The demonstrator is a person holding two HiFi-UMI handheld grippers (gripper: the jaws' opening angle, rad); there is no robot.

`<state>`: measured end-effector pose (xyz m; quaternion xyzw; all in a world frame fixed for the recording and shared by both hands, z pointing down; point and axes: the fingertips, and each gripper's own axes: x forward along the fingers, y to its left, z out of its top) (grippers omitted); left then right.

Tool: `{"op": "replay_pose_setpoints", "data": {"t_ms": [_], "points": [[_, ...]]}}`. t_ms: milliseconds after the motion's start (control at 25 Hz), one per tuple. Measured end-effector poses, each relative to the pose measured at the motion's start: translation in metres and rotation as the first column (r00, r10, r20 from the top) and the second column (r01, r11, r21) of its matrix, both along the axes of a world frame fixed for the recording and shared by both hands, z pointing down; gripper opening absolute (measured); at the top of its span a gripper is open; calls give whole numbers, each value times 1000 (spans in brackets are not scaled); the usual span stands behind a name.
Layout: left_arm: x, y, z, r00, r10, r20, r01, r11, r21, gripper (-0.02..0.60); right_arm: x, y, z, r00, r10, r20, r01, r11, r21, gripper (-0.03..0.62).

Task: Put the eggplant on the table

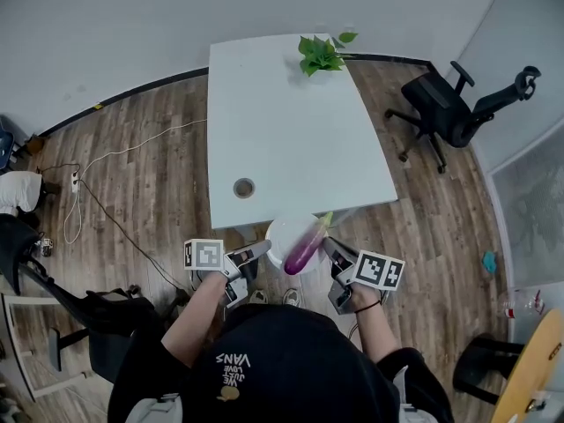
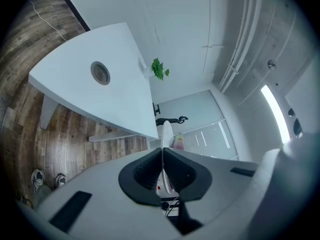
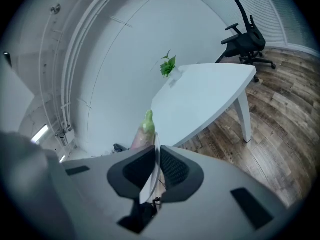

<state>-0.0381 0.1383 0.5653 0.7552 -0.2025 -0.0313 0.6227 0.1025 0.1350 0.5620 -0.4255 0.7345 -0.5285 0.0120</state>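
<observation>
The left gripper was clamped on the rim of a white plate, at the plate's 9 o'clock side in the head view. The right gripper was clamped on the rim at 3 o'clock. The eggplant lay on the plate, its green stem toward 1 o'clock. The plate was at the 6 o'clock edge of the table; contact between them could not be determined. A plant stood at the table's 12 o'clock end.

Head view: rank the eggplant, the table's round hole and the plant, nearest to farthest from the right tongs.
1. Eggplant, on the plate just left of the right tongs.
2. Round hole, near end of the table.
3. Plant, far end.
</observation>
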Motion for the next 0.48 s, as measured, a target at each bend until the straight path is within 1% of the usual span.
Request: {"op": "replay_pose_setpoints", "data": {"t_ms": [280,480], "points": [[15,-19,2,999,-49,-23,49,999,-6,20,15,-27,0,999,-49,-14,49,999,12,43],[15,-36,4,998,-57,-23,57,998,-12,20,14,-45,1,999,-51,-9,51,999,10,43]]}}
